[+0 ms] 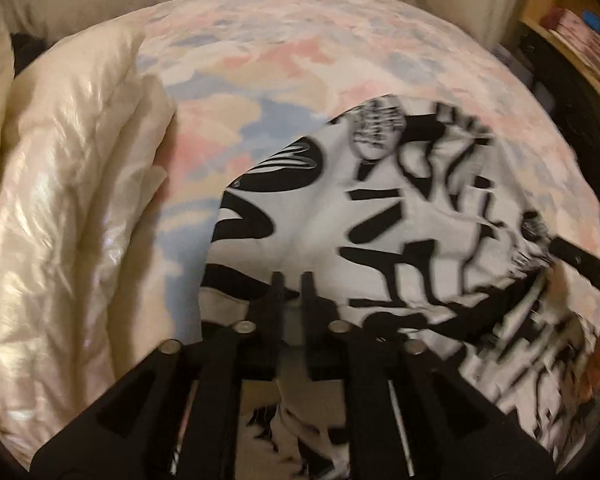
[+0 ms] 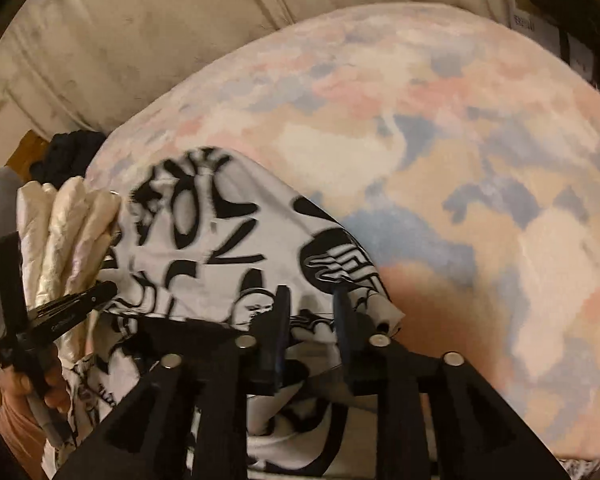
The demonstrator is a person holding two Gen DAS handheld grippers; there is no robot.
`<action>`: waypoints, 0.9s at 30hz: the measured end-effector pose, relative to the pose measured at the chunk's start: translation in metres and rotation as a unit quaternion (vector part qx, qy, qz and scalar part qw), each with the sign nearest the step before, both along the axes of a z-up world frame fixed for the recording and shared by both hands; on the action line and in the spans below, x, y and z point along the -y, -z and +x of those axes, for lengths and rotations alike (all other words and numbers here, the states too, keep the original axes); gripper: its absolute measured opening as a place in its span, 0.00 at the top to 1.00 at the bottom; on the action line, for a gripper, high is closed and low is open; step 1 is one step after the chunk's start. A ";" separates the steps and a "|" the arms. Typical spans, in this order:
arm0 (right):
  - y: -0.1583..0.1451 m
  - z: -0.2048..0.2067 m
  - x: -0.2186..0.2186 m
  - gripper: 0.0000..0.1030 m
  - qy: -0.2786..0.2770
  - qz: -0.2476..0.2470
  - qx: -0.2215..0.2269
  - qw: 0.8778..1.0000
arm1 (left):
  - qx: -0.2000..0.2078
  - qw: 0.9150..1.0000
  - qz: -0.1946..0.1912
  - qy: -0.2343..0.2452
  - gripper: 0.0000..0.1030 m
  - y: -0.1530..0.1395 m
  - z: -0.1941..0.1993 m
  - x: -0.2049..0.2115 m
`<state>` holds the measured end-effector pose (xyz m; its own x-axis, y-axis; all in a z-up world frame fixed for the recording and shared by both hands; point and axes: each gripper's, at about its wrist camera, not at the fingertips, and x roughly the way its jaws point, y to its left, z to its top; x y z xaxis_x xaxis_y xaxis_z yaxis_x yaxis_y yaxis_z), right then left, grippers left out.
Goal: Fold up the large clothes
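While the left gripper (image 1: 291,280) stands slightly parted over the shirt (image 1: 380,216), with cloth beneath it and no clear pinch, the fold wants both edges lowered level, then released only once the cloth lies flat. Its partner, the right gripper (image 2: 314,294), is also partly spread, with the shirt's hem bunched between its fingers; whether they press it I cannot tell. Both point steeply down. From the left gripper the shirt spreads toward 2 o'clock across the bed (image 1: 292,40); a cream duvet (image 1: 72,200) lies at 9 o'clock.
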<state>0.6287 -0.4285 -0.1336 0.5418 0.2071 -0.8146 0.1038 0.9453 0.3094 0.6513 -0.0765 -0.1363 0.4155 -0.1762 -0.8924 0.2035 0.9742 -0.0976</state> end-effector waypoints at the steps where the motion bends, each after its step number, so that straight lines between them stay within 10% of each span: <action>1: -0.008 -0.001 -0.001 0.56 -0.001 -0.003 0.009 1.000 | -0.001 1.000 -0.010 0.017 0.69 -0.009 -0.002 -0.001; 4: -0.031 -0.007 -0.001 0.34 0.005 -0.013 0.036 0.999 | 0.020 0.999 -0.007 0.028 0.42 -0.025 -0.002 -0.003; 18: 0.026 0.061 0.014 0.34 0.006 -0.026 -0.047 0.999 | -0.019 0.999 0.036 0.015 0.42 0.027 0.056 -0.006; 25: 0.040 0.063 0.002 0.60 -0.017 -0.042 -0.035 0.998 | -0.024 0.999 -0.002 0.022 0.43 0.034 0.055 -0.011; 27: 0.039 0.062 -0.005 0.69 -0.023 -0.058 -0.029 0.998 | -0.024 0.999 -0.019 0.017 0.62 0.032 0.053 -0.011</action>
